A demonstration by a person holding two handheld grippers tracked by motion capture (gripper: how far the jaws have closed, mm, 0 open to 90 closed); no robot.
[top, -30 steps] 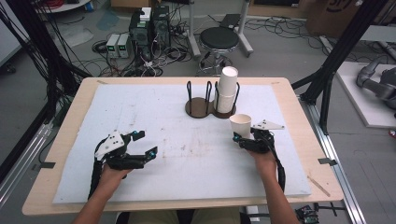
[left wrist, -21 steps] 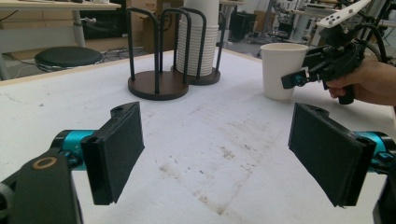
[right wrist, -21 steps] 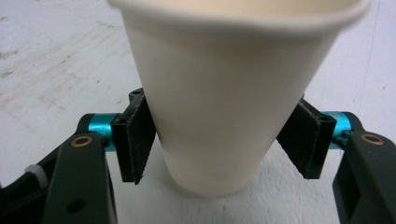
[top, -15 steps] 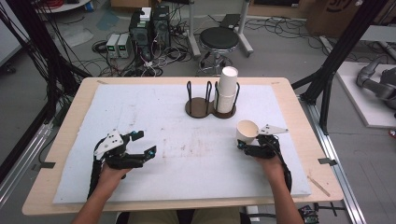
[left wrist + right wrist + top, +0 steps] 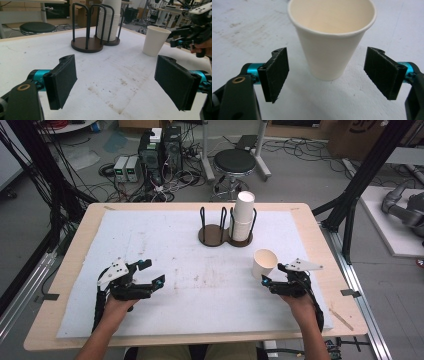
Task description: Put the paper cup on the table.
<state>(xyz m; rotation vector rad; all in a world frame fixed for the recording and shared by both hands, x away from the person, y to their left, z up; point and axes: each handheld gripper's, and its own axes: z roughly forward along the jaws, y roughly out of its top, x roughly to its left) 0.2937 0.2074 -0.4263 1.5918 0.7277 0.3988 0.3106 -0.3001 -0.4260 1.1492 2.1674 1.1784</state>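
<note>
A white paper cup (image 5: pixel 264 262) stands upright on the white mat (image 5: pixel 200 295), right of the middle. My right gripper (image 5: pixel 271 274) sits just behind it on the near side. Its jaws have just been opening and now stand wide. In the right gripper view the cup (image 5: pixel 332 45) rises between the two pads (image 5: pixel 276 75), and neither pad touches it. My left gripper (image 5: pixel 152 272) rests low over the mat's near left, open and holding nothing. The left gripper view also shows its black pads (image 5: pixel 62 80) spread apart, with the cup (image 5: pixel 155 41) far off at the right.
A dark two-slot wire holder (image 5: pixel 212 232) stands at the back centre of the mat. Its right slot holds a tall stack of white cups (image 5: pixel 243 217) and its left slot is bare. The wooden table edge (image 5: pixel 320 250) runs close to the right of the right hand.
The right gripper carried the cup a little toward the near right, set it down and opened its jaws. The left gripper has stayed put.
</note>
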